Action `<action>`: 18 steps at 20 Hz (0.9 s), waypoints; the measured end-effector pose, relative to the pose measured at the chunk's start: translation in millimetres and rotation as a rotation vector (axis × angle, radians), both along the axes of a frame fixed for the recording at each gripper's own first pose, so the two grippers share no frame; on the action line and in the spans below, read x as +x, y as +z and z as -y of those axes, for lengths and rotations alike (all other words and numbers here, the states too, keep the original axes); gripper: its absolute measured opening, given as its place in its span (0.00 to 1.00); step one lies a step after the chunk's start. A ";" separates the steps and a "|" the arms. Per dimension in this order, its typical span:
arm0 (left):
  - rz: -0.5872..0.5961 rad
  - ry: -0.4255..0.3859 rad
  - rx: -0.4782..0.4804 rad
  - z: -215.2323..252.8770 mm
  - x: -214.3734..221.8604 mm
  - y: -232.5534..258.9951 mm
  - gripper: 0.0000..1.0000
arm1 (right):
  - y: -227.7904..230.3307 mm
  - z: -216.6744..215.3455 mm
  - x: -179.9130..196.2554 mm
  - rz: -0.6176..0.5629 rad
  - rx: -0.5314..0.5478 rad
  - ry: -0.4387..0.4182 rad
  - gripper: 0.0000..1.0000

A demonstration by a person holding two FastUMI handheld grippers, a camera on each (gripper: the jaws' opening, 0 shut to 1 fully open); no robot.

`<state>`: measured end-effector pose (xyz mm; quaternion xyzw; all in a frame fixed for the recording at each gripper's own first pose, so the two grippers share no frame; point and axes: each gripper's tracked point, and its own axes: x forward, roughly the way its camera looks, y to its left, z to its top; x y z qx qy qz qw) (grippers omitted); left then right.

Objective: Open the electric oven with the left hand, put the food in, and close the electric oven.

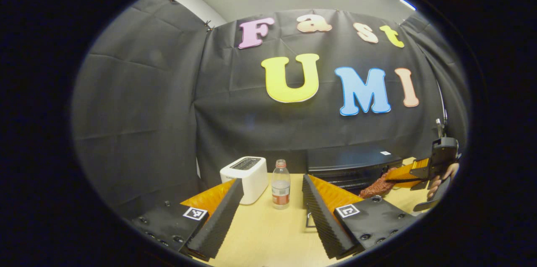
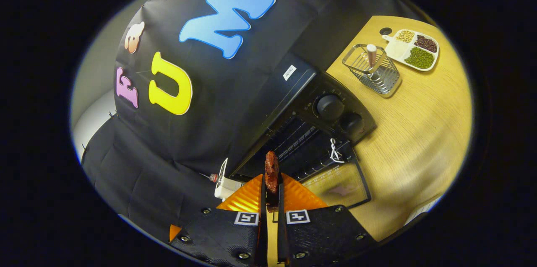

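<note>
Wooden tabletop point(image 2: 419, 133) carries the oven point(image 2: 319, 107), its door point(image 2: 335, 183) dropped open toward the near edge, cavity clear. Right gripper point(image 2: 272, 187) jaws are pinched narrow on the food point(image 2: 271, 170), a reddish strip with its long axis pointing straight at the cavity just ahead. Left gripper point(image 1: 272, 212) jaws stand wide and hold nothing, facing toaster point(image 1: 247, 177) and bottle point(image 1: 280, 184), farther from the oven.

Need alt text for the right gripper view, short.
The right gripper is shut on a reddish-brown piece of food, held in front of the black electric oven, whose door hangs open. On the wooden table beyond stand a wire basket and a divided tray of beans.
</note>
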<state>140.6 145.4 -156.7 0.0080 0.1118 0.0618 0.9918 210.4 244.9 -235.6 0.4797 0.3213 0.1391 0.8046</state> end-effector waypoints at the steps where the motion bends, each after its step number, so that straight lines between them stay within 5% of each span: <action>1: -0.005 -0.002 -0.001 -1.4 0.9 -0.7 1.00 | -3.1 -2.9 5.4 0.009 -0.007 -0.014 0.09; 14: -0.076 -0.017 0.043 -20.7 9.6 -16.0 1.00 | -50.2 -47.0 59.3 0.010 -0.020 -0.077 0.09; 18: -0.098 -0.002 0.064 -31.8 3.9 -20.5 0.91 | -61.1 -53.1 70.4 0.001 -0.026 -0.091 0.10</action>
